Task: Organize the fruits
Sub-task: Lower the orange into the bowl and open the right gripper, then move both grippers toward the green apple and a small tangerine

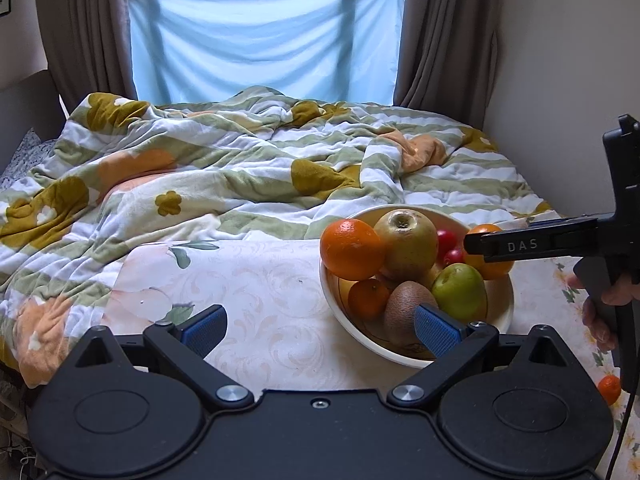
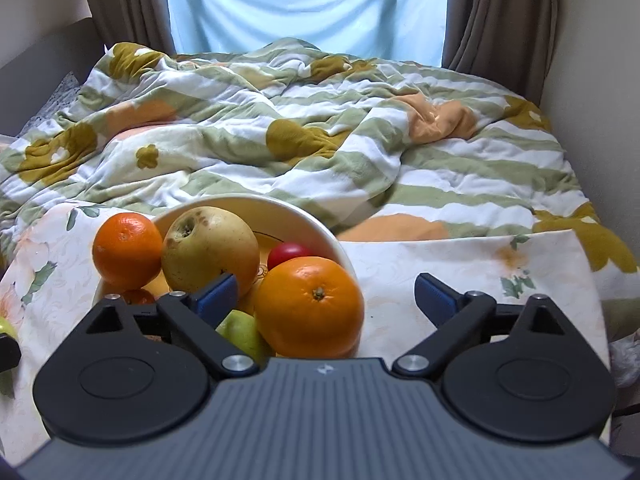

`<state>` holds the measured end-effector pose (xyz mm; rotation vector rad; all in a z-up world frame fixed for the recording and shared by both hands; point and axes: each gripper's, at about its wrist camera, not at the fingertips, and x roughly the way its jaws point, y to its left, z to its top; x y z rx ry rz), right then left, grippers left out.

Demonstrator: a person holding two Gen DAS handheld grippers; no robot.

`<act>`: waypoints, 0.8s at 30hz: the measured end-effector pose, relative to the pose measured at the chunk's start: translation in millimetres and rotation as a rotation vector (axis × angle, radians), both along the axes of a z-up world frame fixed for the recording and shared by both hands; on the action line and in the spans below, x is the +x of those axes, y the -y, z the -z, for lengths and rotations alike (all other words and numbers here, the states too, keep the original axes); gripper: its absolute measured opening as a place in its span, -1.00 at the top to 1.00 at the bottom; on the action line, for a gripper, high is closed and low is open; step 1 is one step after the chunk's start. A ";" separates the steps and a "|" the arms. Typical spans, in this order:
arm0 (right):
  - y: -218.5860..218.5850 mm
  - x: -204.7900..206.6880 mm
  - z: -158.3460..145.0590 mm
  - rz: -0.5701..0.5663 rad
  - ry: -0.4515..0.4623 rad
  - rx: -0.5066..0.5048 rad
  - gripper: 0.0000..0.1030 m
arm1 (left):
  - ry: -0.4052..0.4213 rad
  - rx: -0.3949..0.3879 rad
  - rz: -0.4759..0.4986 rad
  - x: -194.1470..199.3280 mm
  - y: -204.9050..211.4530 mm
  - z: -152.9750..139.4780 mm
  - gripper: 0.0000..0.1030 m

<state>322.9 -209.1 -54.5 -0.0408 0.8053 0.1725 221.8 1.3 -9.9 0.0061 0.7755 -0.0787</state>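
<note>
Fruits fill a cream bowl (image 1: 500, 300) on a table with a pale floral cloth (image 1: 260, 280), at the near right of the scene. A large orange (image 1: 352, 249) sits at the bowl's left rim. Just right of it a yellow-green apple (image 1: 406, 244) leans with its calyx end up and toward the near side. A kiwi (image 1: 406, 308) lies near the front with its long axis tilted, upper end to the right. A green apple (image 1: 460, 292) sits to its right, a small mandarin (image 1: 368, 298) to its left, and red fruit (image 1: 450, 246) behind. A second large orange (image 2: 310, 306) rests at the bowl's right side, navel facing up. One mandarin (image 1: 609, 389) lies loose on the cloth, well right of the bowl.

Left gripper (image 1: 320, 330): jaws wide, nothing between the pads, right pad in front of the kiwi; contact cannot be told.

Right gripper (image 2: 326, 300): jaws at full spread, the second orange between them, pads clear of it. Its side reads "DAS" in the left wrist view. A hand (image 1: 600, 312) grips its handle.

Beyond the table lies a bed with a rumpled striped floral blanket (image 1: 240, 160). A blue sheet (image 1: 264, 40) covers the window, with brown curtains (image 1: 80, 28) either side.
</note>
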 end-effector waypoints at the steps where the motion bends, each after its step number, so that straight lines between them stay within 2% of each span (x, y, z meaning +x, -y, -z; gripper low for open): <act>1: 0.0 0.0 -0.5 0.000 0.005 0.000 -1.00 | 0.003 -0.003 -0.002 -1.7 0.8 -1.6 -0.98; 11: 9.2 -36.3 -34.8 -0.017 0.020 0.035 -1.00 | 0.041 -0.004 -0.050 -33.9 9.0 -27.5 -0.98; 24: 12.6 -129.4 -90.5 -0.046 0.104 0.026 -1.00 | 0.147 -0.007 -0.088 -107.0 22.1 -65.8 -0.98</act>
